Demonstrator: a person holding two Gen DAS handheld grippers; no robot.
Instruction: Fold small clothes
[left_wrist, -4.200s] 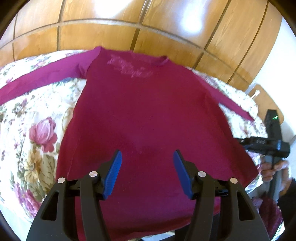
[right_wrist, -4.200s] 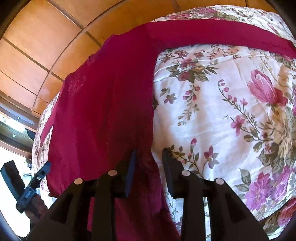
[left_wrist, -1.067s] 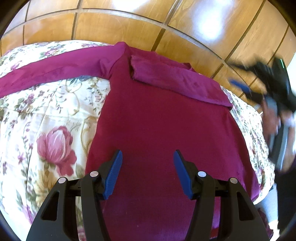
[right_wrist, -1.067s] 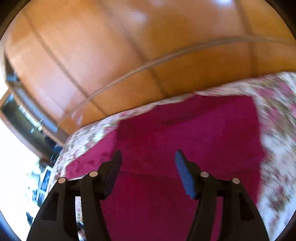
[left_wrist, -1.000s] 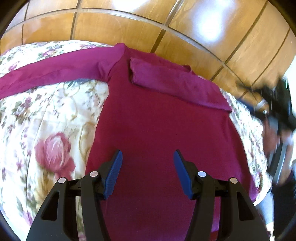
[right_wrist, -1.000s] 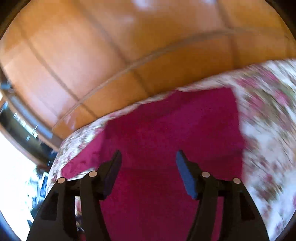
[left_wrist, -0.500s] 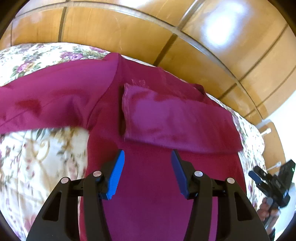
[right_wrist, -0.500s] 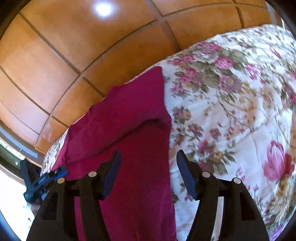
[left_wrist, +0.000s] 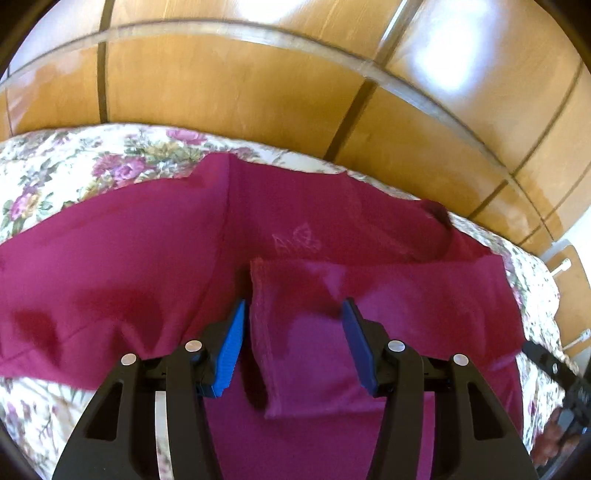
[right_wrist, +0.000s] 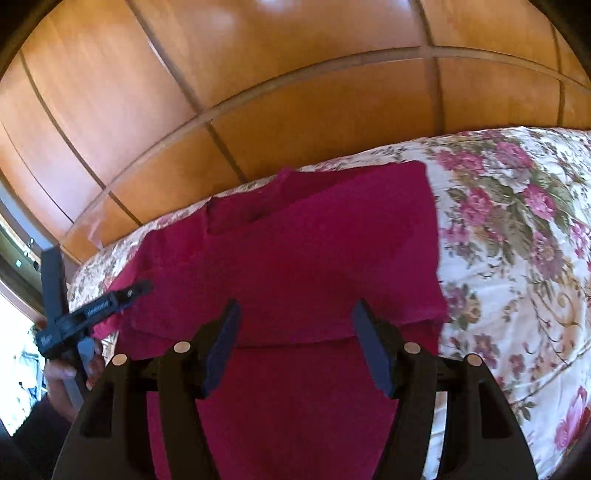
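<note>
Since the earlier frame the left gripper (left_wrist: 291, 343) has slid toward the folded sleeve (left_wrist: 388, 314), both claws apart and empty; shirt (right_wrist: 295, 387) lies on the bed (right_wrist: 517, 258), other sleeve (left_wrist: 92, 288) still unfolded

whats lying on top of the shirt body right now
One sleeve is folded across the magenta shirt, its cuff edge near the faint chest print. The floral bedspread shows around the shirt; whatever the sleeve covers is hidden.
</note>
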